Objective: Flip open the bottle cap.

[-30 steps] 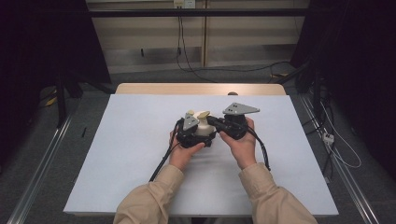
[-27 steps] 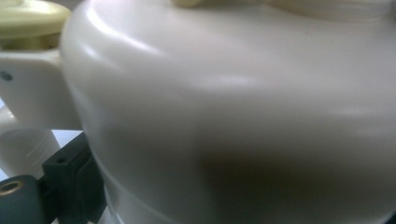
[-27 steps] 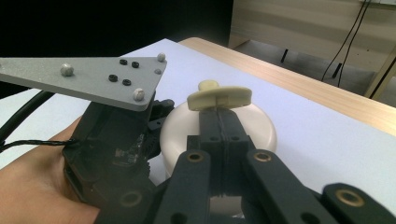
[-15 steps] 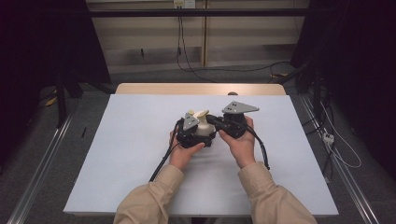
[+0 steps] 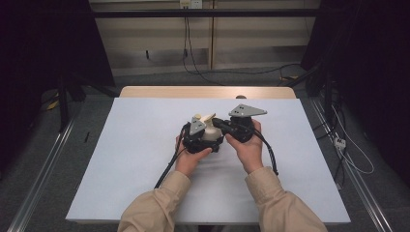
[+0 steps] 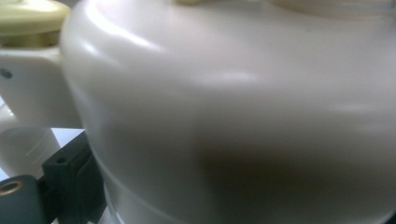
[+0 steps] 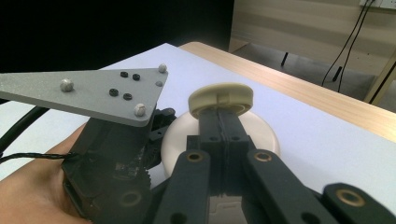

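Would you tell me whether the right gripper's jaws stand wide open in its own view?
No, the right gripper has its two black jaws pressed together, reaching under the cream cap of the white container.

White vessel [image 6: 243,116] crowds the left gripper view, out of focus, cut by the top, right and bottom edges; its outline can't be read there. High view: vessel [image 5: 211,133] mostly hidden between the left gripper [image 5: 194,137] and right gripper [image 5: 231,126]. Left jaws' stance unreadable.
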{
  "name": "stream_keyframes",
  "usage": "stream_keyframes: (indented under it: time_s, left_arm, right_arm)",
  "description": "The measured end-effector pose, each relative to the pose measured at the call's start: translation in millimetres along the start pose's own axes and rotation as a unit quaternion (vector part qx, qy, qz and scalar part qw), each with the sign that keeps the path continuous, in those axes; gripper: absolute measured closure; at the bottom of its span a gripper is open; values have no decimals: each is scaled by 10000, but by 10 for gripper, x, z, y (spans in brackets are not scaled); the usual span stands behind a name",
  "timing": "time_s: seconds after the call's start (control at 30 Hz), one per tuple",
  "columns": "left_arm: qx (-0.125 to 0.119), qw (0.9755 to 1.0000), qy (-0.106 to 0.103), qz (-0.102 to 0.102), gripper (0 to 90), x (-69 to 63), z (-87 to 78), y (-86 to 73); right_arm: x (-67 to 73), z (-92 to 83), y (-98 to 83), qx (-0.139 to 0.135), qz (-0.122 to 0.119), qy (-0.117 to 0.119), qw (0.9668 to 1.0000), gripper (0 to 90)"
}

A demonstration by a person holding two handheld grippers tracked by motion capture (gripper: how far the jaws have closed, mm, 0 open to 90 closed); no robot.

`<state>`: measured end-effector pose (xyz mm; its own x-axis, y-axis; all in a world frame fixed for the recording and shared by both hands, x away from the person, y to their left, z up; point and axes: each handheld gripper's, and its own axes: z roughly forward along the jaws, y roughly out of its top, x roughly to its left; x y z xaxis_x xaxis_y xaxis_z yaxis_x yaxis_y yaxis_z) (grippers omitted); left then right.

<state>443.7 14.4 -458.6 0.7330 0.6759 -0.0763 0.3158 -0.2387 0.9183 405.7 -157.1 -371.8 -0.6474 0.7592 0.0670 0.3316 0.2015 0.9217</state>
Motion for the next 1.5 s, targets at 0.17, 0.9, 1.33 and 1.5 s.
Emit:
stream_keyframes:
  time_s: [0.17, 0.9, 1.33, 1.5]
  left_arm:
    - [-8, 10000, 1, -6, 46, 0, 1, -2]
    - [-14, 10000, 2, -19, 46, -1, 3, -6]
    - [-11, 10000, 4, -10, 46, 1, 3, -7]
    - [-9, 10000, 3, -16, 46, 0, 4, -8]
  right_arm:
    - [-2, 3, 0, -15, 16, -5, 10000, 900]
    - [-15, 22, 8, -50, 49, 7, 10000, 900]
    - [-16, 38, 11, -67, 36, 12, 10000, 900]
    - [-10, 50, 18, -53, 28, 0, 10000, 900]
